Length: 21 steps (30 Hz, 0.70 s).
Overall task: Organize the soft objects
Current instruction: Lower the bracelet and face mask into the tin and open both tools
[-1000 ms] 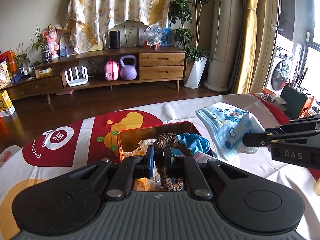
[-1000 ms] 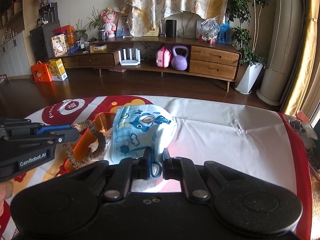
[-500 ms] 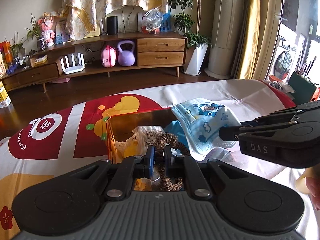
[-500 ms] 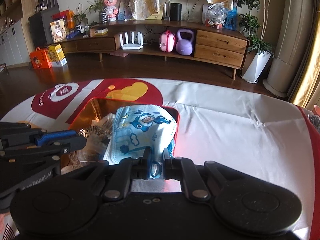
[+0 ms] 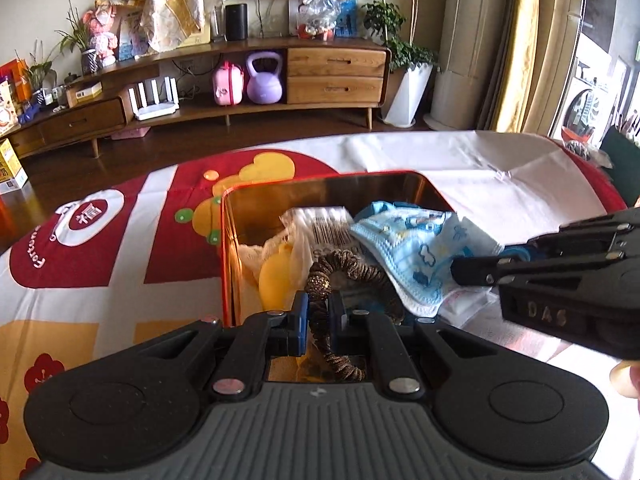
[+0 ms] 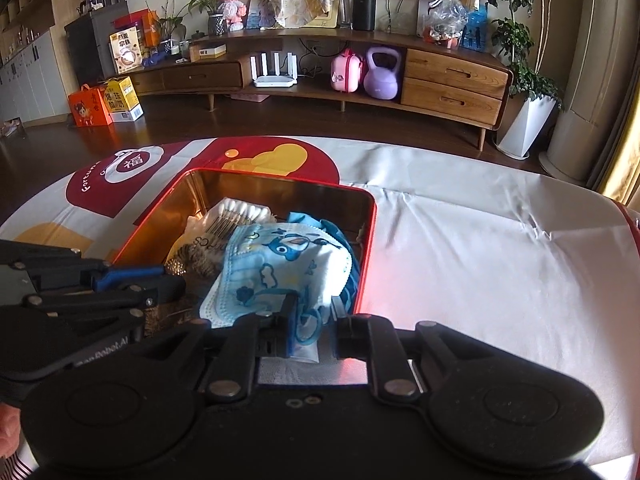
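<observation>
Left tool (image 5: 318, 316) fingers nearly closed; right tool (image 6: 314, 320) fingers parted, both angled downward.

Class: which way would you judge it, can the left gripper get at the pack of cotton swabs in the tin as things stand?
Probably not right away. The left gripper is shut on the brown scrunchie, so its fingers are occupied. The pack of cotton swabs lies further back in the red tin, uncovered from above.

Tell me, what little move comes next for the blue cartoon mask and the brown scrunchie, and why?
Probably open both sets of jaws and let go. The blue cartoon-print face mask and the brown ruffled fabric scrunchie already sit over the red metal tin, on the cotton swabs. The right gripper looks slightly parted already; the left gripper pinches the scrunchie.
</observation>
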{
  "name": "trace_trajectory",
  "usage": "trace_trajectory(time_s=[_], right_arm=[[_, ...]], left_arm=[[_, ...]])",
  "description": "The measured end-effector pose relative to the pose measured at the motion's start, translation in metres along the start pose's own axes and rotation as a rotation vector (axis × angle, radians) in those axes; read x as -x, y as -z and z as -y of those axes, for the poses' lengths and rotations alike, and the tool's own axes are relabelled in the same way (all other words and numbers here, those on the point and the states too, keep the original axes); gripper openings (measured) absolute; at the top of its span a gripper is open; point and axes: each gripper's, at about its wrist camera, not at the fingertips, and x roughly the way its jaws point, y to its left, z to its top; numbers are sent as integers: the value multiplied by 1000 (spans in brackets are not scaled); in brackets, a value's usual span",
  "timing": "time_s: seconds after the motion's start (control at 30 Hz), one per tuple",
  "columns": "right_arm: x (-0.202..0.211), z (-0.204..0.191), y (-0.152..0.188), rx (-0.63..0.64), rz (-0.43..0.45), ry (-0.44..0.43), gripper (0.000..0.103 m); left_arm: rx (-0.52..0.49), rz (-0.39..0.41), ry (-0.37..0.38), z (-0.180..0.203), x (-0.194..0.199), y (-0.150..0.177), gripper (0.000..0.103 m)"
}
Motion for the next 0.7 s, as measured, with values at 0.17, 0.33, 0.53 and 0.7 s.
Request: trace_trajectory(time_s=[0.17,0.33,0.53,0.7], right_arm=[[2,2,-1,-14,-3,-1,21],[9,1,-1,-20,-1,-3,33],[23,2,-1,-38,13,-5,39],[39,0,-1,-46,28,-16,46]], left_arm=[[-3,-13,0,1,-4,3,10],[6,-30,-2,1,-2,1,10],[8,-35,3,2,10,3,13],[10,-22,15,3,24,3,14]])
